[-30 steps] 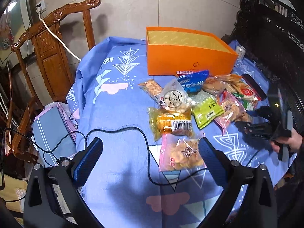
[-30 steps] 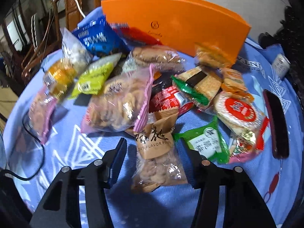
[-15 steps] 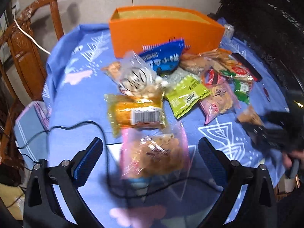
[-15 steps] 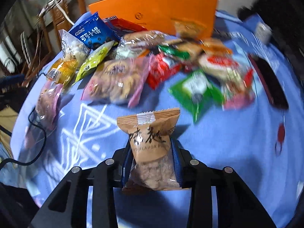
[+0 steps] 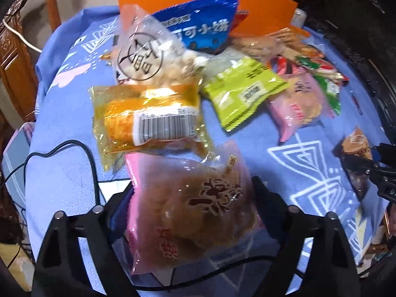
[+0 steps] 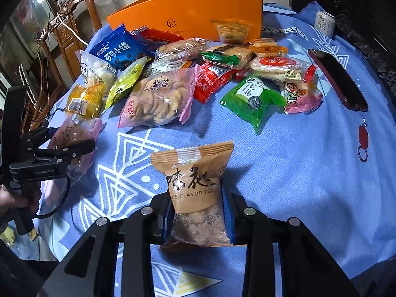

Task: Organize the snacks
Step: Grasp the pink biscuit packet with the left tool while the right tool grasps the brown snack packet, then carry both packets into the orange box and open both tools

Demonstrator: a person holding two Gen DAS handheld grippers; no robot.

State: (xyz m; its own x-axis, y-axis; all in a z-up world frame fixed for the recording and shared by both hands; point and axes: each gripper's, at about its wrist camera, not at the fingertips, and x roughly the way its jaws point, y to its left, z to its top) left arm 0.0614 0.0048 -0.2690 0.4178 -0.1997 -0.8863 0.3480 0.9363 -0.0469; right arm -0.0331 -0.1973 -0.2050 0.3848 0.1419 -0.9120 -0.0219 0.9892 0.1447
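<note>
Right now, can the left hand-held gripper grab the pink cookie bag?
Probably yes: the pink cookie bag already sits between the closing jaws of the left hand-held gripper, nothing on top.

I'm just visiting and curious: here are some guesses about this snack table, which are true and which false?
1. The right claw grips a brown snack packet. True.
2. The orange box stands behind the snack pile. True.
3. The left claw holds the blue biscuit bag. False: its jaws are closing around a pink-edged cookie packet, which lies between them; the blue bag lies further back by the box.
4. The tablecloth is plain red. False: it is blue with white patterns.
5. A dark phone lies on the cloth to the right of the snacks in the right wrist view. True.
</note>
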